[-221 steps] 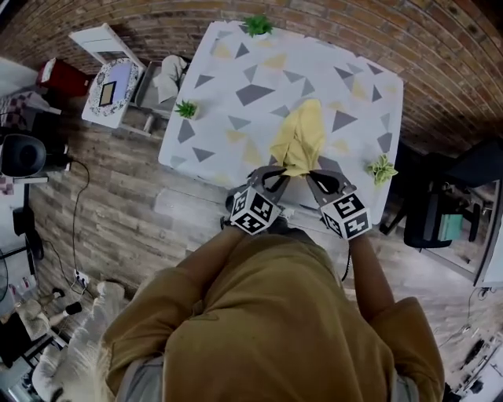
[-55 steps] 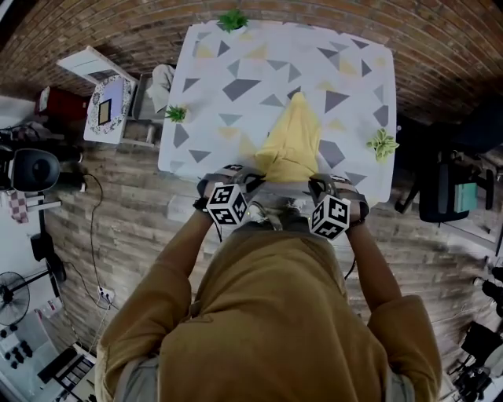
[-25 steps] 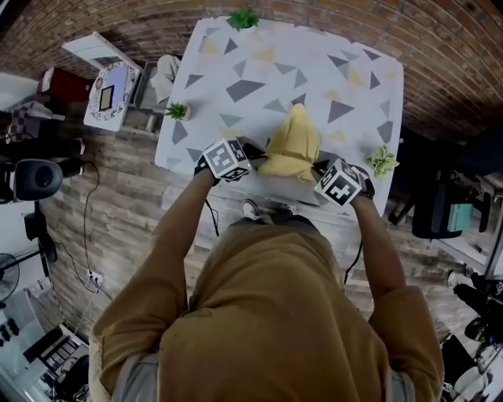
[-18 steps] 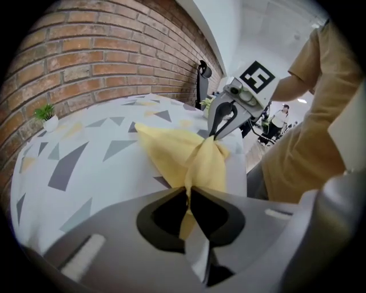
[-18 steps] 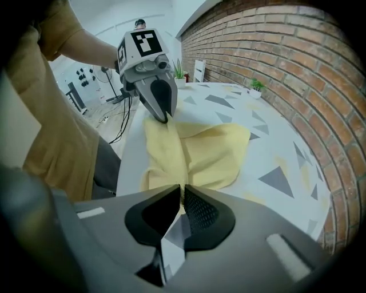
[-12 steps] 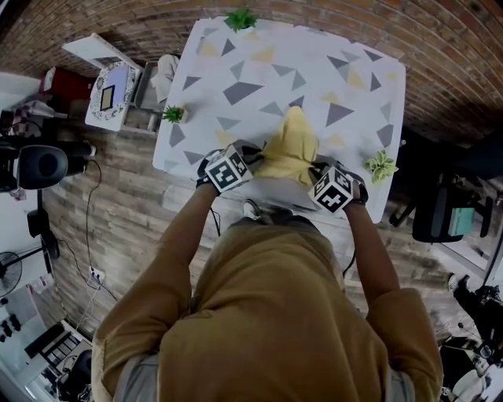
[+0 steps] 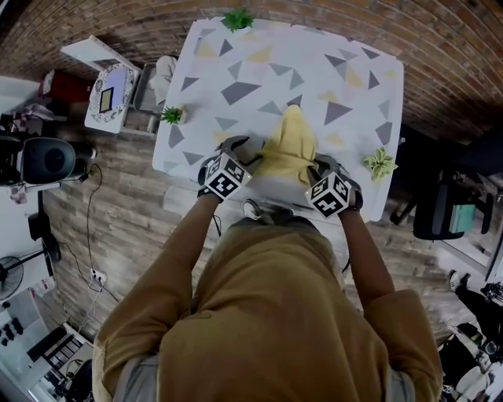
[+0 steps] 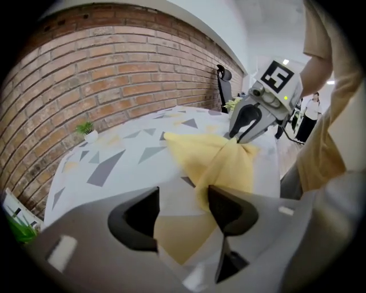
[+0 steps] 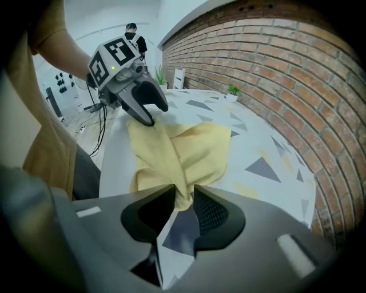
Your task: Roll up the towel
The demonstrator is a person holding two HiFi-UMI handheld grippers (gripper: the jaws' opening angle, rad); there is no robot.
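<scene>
A yellow towel point(image 7: 291, 145) lies bunched lengthwise on the patterned table point(image 7: 259, 71), narrowing toward the far side. My left gripper point(image 7: 242, 153) is at its near left corner. In the left gripper view the left gripper point(image 8: 183, 197) has just been opening. The towel point(image 8: 217, 160) only brushes its right finger point(image 8: 226, 206), so it stands open. My right gripper point(image 7: 318, 166) is at the near right corner. In the right gripper view the right gripper point(image 9: 183, 191) has just eased slightly, and its narrow jaws still pinch a fold of the towel point(image 9: 183, 149).
Three small potted plants stand on the table: one at the far edge point(image 7: 237, 19), one on the left edge point(image 7: 171, 115), one on the right edge point(image 7: 380, 165). A white stand point(image 7: 114, 86) is left of the table and a dark chair point(image 7: 440, 204) is right of it.
Both grippers have drawn slightly toward the near table edge and tipped further down. The left gripper's jaws have spread off the towel corner. The towel's near end has settled lower.
</scene>
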